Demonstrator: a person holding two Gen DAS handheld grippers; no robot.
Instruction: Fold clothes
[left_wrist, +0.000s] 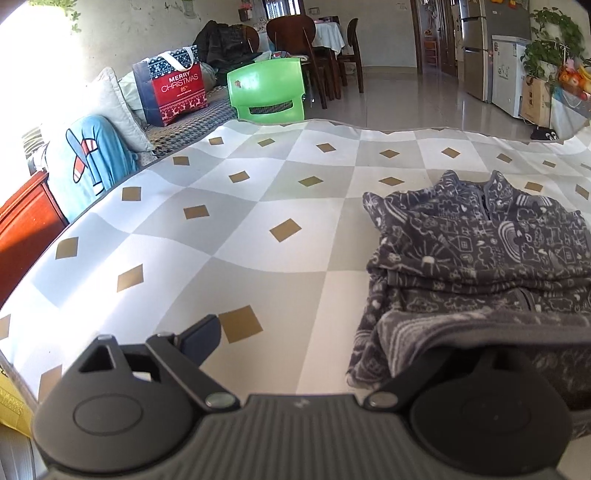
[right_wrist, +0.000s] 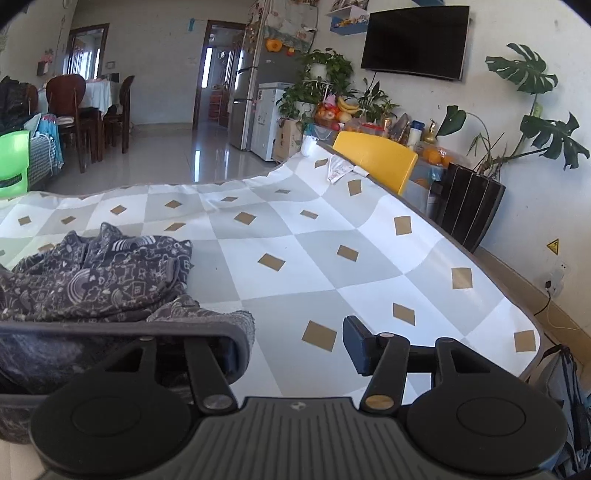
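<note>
A folded grey garment (left_wrist: 480, 251) is laid on the checkered tabletop (left_wrist: 258, 229). Both the left tongs (left_wrist: 332, 332) and right tongs (right_wrist: 295, 343) are held apart, nothing clamped.

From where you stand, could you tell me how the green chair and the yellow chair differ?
The green chair stands at the table's far edge, its back pierced by a slotted opening; the yellow chair stands at the table's right side, its visible back plain. Green sits beside the Christmas bag, yellow beside the plants. Both are pushed close to the table.
</note>
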